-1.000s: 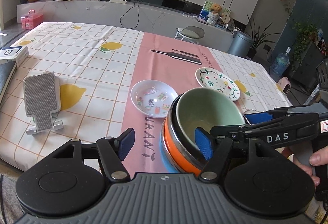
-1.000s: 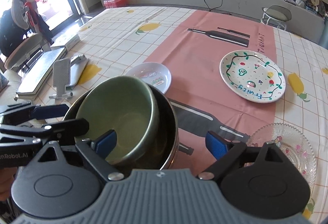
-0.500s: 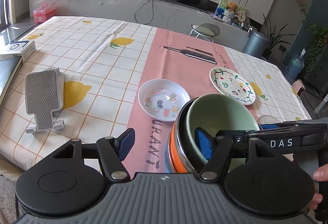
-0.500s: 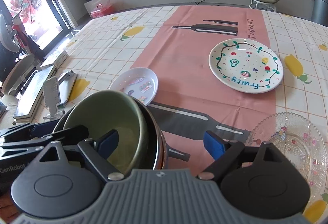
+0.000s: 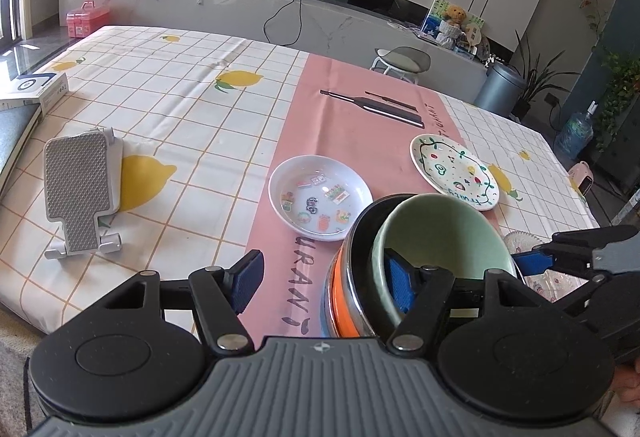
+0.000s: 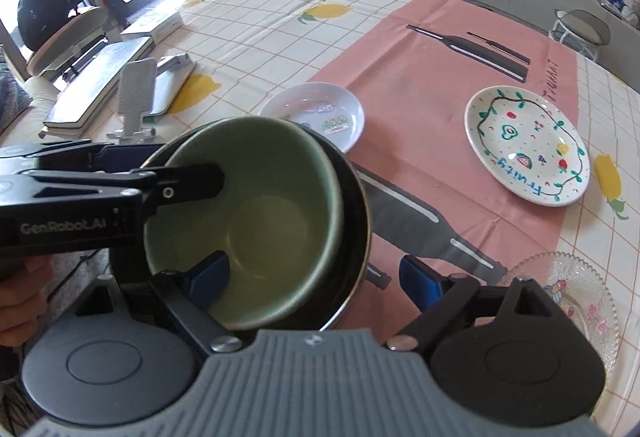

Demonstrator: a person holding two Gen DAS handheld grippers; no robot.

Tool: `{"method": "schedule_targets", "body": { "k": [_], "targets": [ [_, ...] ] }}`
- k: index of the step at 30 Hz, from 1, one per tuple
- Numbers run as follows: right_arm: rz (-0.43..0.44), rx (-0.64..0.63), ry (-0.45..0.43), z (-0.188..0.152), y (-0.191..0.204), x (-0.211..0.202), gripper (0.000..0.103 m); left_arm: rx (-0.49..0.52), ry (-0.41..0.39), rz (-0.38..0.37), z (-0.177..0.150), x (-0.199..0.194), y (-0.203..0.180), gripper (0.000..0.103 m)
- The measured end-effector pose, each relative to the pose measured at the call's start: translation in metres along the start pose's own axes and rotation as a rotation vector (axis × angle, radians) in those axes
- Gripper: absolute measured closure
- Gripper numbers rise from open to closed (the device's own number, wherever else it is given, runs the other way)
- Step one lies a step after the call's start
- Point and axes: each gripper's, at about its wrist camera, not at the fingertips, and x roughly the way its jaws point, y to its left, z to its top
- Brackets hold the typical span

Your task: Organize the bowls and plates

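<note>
Nested bowls [image 5: 436, 237] unmoved, lemon-print tablecloth [image 5: 168, 109], marble-walled living room

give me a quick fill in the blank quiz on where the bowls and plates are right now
1. The green bowl sits inside a bowl whose outside is ____.
2. The fruit plate lies on the ____ strip of the tablecloth.
3. The plate with the scalloped rim is made of clear ____.
4. One finger of the left claw reaches inside the ____ bowl.

Missing words: orange; pink; glass; green
</note>
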Motion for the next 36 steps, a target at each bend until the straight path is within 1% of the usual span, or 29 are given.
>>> {"method": "schedule_targets", "body": {
  "k": [3,5,9,14,18,24,26,31,34,36],
  "targets": [
    [0.071,0.023,-0.022,0.003,-0.006,-0.011,0.013,-0.006,-0.006,0.005,0.002,0.0,0.001,0.025],
    [0.096,0.041,-0.029,0.004,-0.01,-0.015,0.013,-0.013,-0.007,-0.001,0.002,0.0,0.001,0.025],
    [0.049,0.071,-0.042,0.0,-0.014,-0.015,0.012,0.0,-0.017,0.011,0.001,-0.002,0.0,0.025],
    [0.047,0.132,-0.063,-0.006,-0.02,-0.017,0.012,0.045,-0.043,0.044,-0.001,-0.008,-0.008,0.025],
    [0.052,0.152,-0.119,-0.007,-0.022,-0.029,0.011,0.062,-0.055,0.066,-0.001,-0.014,-0.011,0.026],
    [0.046,0.239,-0.191,-0.008,-0.04,-0.047,0.011,0.04,-0.087,0.063,0.011,-0.03,-0.014,0.026],
    [0.021,0.275,-0.207,-0.008,-0.048,-0.054,0.011,0.033,-0.097,0.054,0.018,-0.035,-0.016,0.026],
    [-0.101,0.34,-0.273,-0.008,-0.071,-0.079,0.012,0.055,-0.109,0.028,0.034,-0.046,-0.033,0.027],
    [-0.13,0.403,-0.33,-0.014,-0.09,-0.096,0.012,0.097,-0.1,-0.008,0.041,-0.049,-0.052,0.029],
    [-0.151,0.468,-0.362,-0.023,-0.106,-0.106,0.015,0.125,-0.085,-0.035,0.045,-0.047,-0.067,0.029]
  ]
}}
